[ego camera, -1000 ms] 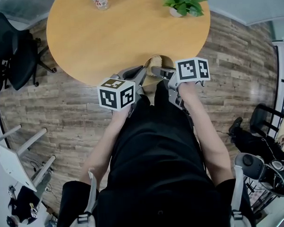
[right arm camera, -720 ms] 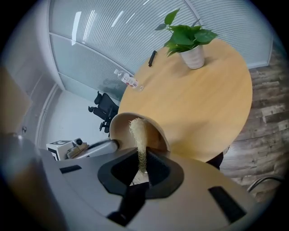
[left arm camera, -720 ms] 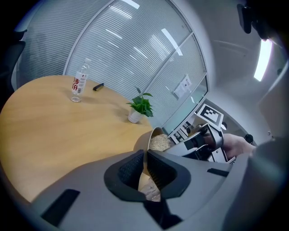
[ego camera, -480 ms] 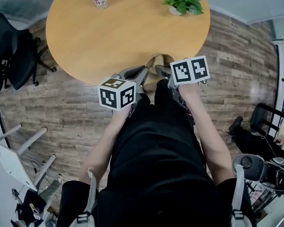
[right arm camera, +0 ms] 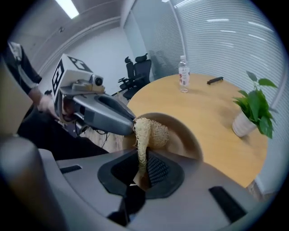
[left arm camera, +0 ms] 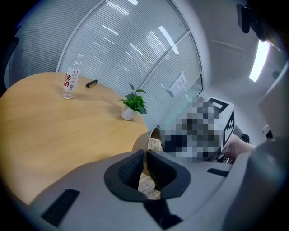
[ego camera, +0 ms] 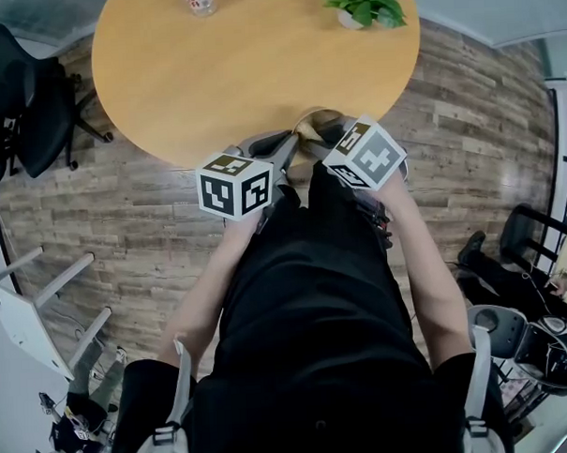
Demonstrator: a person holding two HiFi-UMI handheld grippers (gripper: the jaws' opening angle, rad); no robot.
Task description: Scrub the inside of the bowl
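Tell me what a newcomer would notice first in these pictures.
A tan bowl is held at the round wooden table's near edge, the left gripper clamped on its rim. The right gripper pinches a straw-coloured scrubber that reaches into the bowl. A potted plant and a bottle stand at the table's far side.

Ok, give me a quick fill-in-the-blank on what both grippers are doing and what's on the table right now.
1. The left gripper is shut on the bowl's ____.
2. The right gripper pinches the scrubber, which lies ____ the bowl.
3. On the table stand a bottle and a potted ____.

Missing words: rim; inside; plant.
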